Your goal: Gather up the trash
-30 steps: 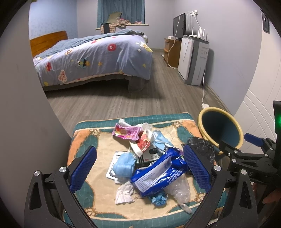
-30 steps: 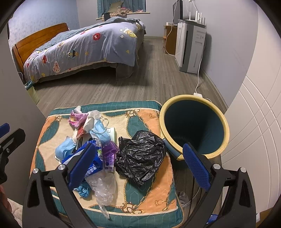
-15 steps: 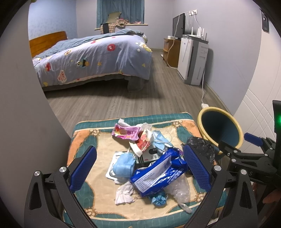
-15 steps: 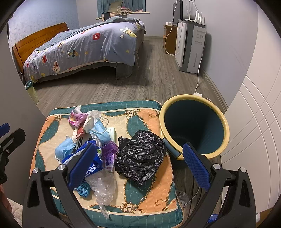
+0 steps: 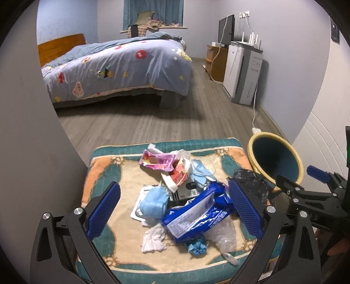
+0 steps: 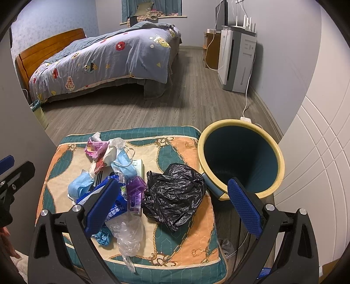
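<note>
Walls: plain pale lilac-grey (image 5: 291, 54); a white panel with curved grooves (image 6: 317, 174) on the right.
Floor: grey wood-look planks (image 6: 122, 113), running away toward the far wall.
Bed: wooden headboard (image 6: 43, 51) on the left, blue quilt with cartoon patches (image 5: 122, 65) hanging over the foot end.
Window: on the far wall, teal curtain (image 5: 153, 13) above a sill with cushions or cloth (image 5: 146, 27) piled on it.
Right wall: a white floor-standing appliance (image 5: 245, 74) with a white router (image 5: 253, 41) on top, a low wooden cabinet (image 5: 215, 63) carrying a dark screen (image 5: 226, 28), a white cable (image 6: 247, 96) trailing to a floor socket strip.
Light: dim, even, bluish indoor light.
</note>
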The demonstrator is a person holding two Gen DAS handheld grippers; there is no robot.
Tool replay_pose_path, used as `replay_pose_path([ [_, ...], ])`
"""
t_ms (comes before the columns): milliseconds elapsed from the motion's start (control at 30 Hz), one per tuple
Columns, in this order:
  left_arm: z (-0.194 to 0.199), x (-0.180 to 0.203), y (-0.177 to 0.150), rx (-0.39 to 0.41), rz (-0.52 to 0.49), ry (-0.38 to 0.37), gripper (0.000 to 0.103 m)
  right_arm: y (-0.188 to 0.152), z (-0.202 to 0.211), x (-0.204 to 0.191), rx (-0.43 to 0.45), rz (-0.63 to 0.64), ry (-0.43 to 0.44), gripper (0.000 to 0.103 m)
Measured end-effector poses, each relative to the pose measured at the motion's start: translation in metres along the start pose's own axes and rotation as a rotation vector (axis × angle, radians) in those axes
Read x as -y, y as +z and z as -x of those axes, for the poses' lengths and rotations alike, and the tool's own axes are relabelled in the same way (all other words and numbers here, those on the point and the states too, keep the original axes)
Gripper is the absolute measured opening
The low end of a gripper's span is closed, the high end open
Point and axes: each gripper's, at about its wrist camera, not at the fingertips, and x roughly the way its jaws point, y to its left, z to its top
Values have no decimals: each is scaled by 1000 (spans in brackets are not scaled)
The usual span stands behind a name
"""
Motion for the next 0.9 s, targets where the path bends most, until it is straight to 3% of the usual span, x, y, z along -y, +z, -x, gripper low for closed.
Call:
replay_pose_path([
  [200, -1, 0, -2, 21, 4, -38, 98, -1, -1, -1, 8, 25, -59, 97],
  [433, -7, 7, -2, -28, -60, -34, 98, 3, 1, -8, 36, 77, -182, 97],
  [500, -10, 7, -3, -39, -74, -7, 98, 2, 4, -12, 56, 119, -172, 97],
  [633, -13, -2, -5, -54, -52, -36, 98, 0, 5, -8, 43, 120, -70, 97],
  [800, -27, -7, -12, -77, -69, -42, 98, 10, 5, 10, 53, 37, -108, 97],
  [900, -44, -3, -18, -94, -83, -60, 98, 17, -8, 16, -15, 16, -61, 97],
])
